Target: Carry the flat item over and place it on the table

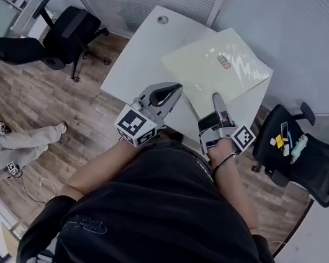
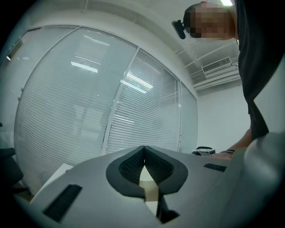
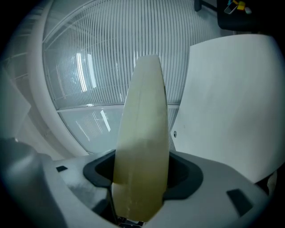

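Wood-plank floor carrying a white rectangular table at 12 o'clock in the head view, with one black office chair at 10 o'clock and a second black office chair at 3 o'clock. A pale cream, flat, glossy plastic-wrapped sheet spreads over the table's right half, its 2 o'clock corner past the table edge; whether it rests on the top cannot be told. The left gripper has its jaws pressed together on the sheet's 7 o'clock edge. The right gripper pinches the 6 o'clock edge, and the sheet rises between its jaws. A small brown label marks the sheet's centre.
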The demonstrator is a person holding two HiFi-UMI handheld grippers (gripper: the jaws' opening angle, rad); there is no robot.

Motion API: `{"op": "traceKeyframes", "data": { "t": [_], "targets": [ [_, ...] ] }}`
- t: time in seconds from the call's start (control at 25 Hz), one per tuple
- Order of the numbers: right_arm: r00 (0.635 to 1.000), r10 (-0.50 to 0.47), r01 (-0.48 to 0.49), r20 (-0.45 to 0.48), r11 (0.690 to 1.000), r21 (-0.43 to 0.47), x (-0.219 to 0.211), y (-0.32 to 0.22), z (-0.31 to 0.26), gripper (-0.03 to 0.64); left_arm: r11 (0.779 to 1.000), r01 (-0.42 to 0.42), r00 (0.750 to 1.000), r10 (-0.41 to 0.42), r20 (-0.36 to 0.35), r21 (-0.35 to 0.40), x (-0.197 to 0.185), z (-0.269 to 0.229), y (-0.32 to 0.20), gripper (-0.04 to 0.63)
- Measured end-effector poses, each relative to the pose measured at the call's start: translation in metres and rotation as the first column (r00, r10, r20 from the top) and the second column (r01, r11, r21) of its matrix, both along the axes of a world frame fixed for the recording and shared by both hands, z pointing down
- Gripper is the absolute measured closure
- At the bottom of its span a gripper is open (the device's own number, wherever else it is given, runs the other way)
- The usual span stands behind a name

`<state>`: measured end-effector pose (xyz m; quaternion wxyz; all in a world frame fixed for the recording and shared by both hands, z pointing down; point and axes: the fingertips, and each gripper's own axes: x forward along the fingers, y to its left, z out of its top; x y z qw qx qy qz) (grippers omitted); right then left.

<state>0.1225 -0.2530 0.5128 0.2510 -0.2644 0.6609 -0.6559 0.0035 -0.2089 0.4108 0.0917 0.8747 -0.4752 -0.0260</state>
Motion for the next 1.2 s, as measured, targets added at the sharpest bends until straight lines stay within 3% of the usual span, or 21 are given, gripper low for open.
{"op": "traceKeyframes", "data": {
  "t": [0.16,0.68,1.2],
  "targets": [
    [1.000,-0.011,0.011,0.003,1.000,-0.019,0.001,-0.007,0.008,0.319,1.000,0.024,1.000,-0.024,-0.003,-0.021,0.000,0.004,-0.007,0.581],
    [0.998,-0.048,0.046,-0.047,0.998,-0.038,0.007,-0.027,0.036,0.319,0.999,-0.024,0.999,0.026,0.028,-0.046,0.006,0.019,-0.039,0.582],
    [0.990,-0.057,0.036,-0.126,0.986,-0.162,-0.005,-0.033,0.096,0.319,0.986,-0.093,0.995,0.097,0.025,-0.139,0.001,0.055,-0.063,0.582]
  ]
}}
